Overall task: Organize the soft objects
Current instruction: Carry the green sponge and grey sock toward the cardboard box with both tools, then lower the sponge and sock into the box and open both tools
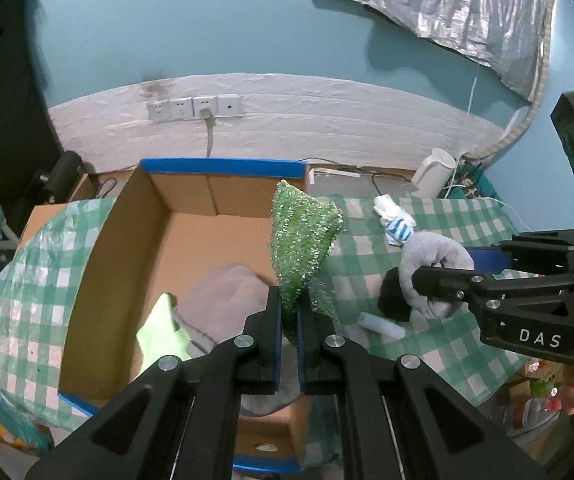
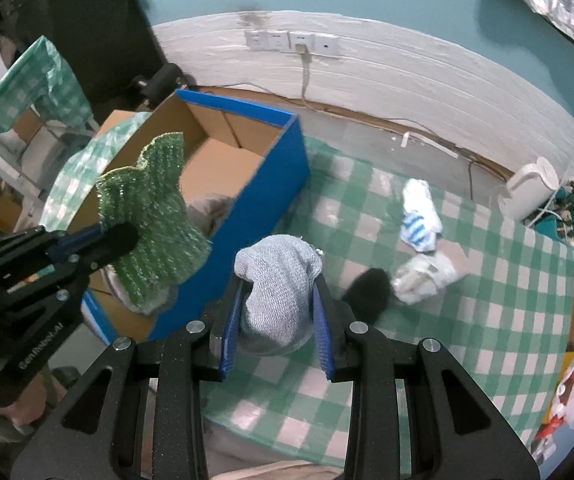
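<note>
One box (image 2: 271, 168), about seven soft items, two grippers.

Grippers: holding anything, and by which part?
Left gripper pinches the green sparkly cloth by its lower end. Right gripper clamps the grey knit roll across its middle.

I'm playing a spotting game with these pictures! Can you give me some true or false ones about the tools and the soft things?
1. The left tool is pinching a sparkly green cloth. True.
2. The right tool is empty. False: it holds a grey knitted cloth.
3. The cardboard box has nothing in it. False: a grey cloth and a light green one lie inside.
4. A blue-and-white striped cloth lies on the checked tablecloth. True.
5. The box's outside wall is red. False: it is blue.
</note>
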`<action>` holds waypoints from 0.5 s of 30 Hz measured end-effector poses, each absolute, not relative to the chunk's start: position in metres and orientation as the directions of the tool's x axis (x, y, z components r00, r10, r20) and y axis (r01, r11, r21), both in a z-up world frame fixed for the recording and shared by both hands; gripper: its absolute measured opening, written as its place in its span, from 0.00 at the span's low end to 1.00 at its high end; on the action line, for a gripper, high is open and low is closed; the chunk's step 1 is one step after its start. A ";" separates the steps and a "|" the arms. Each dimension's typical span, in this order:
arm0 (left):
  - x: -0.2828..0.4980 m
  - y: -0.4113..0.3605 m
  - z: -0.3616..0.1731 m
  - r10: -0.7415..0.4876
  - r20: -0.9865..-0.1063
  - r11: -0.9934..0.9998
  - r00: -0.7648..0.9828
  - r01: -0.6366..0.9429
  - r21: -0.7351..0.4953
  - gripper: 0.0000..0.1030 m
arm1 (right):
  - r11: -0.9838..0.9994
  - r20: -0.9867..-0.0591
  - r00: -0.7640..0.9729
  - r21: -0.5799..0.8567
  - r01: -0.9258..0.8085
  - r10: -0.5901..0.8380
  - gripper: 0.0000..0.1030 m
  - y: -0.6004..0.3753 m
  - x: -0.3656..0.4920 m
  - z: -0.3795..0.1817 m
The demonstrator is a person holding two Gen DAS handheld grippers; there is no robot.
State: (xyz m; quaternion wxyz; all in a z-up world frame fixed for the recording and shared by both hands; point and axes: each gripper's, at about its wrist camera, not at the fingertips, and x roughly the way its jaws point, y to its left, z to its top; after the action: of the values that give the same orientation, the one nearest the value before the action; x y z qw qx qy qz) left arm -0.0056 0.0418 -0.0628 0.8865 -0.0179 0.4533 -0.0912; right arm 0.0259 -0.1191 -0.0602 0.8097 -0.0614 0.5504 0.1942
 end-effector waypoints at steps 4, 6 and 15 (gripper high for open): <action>-0.006 0.054 -0.066 -0.170 -0.805 0.985 0.568 0.126 -0.118 0.06 | 0.908 -0.917 0.307 0.116 -0.404 0.254 0.30 -0.100 0.028 -0.062; -0.006 0.059 -0.067 -0.164 -0.807 0.986 0.568 0.115 -0.119 0.06 | 0.904 -0.918 0.302 0.117 -0.412 0.256 0.30 -0.091 0.029 -0.062; -0.004 0.089 -0.068 -0.135 -0.809 0.990 0.573 0.056 -0.126 0.06 | 0.884 -0.922 0.282 0.115 -0.453 0.265 0.30 -0.051 0.034 -0.063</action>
State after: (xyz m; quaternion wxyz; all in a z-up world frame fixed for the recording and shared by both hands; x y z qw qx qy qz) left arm -0.0038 0.0885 -0.0679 0.8857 -0.0430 0.4591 -0.0539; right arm 0.0340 -0.0512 -0.0630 0.7962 -0.0847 0.5551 0.2255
